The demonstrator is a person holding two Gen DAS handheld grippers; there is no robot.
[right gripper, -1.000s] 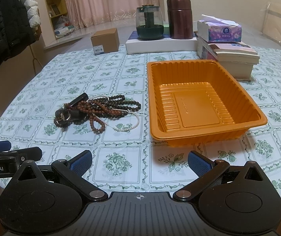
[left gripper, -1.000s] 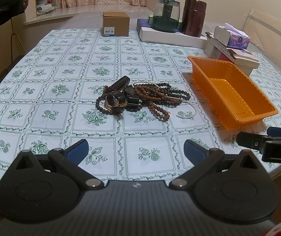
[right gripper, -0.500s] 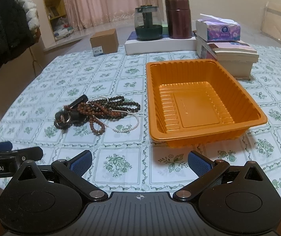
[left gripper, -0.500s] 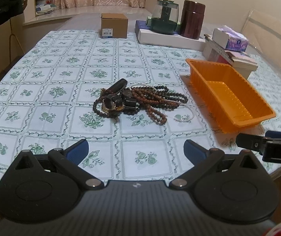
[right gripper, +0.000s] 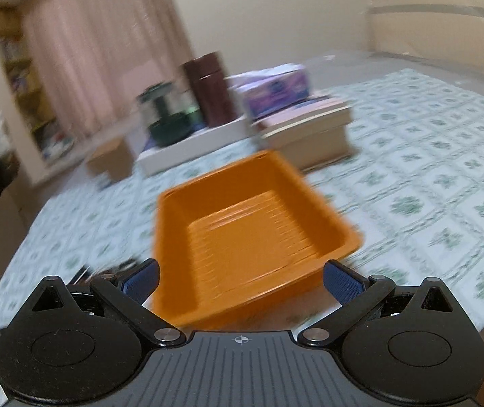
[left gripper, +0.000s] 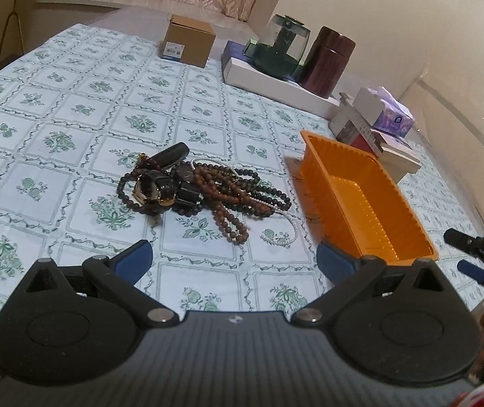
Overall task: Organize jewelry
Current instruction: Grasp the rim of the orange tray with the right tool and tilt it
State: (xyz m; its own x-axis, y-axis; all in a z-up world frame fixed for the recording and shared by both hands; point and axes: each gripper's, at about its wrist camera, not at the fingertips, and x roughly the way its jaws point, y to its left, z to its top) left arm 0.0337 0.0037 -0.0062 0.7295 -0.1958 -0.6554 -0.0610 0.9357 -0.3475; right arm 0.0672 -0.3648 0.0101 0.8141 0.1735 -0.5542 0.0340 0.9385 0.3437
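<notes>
Both hand-held grippers, left [left gripper: 233,259] and right [right gripper: 240,274], gape empty; orange tray [left gripper: 370,203] runs lengthwise away beside jewelry pile [left gripper: 204,186].

Glossy ribbed orange plastic tray [left gripper: 370,203] at three o'clock of matt wooden beads [left gripper: 221,186]; patterned cloth tablecloth [left gripper: 72,108]; cardboard box [left gripper: 189,39].

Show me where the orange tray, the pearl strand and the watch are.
orange tray [left gripper: 313,166]: left wrist view, near side wall.
pearl strand [left gripper: 277,239]: left wrist view, bunched end.
watch [left gripper: 150,191]: left wrist view, gold-rimmed face.
</notes>
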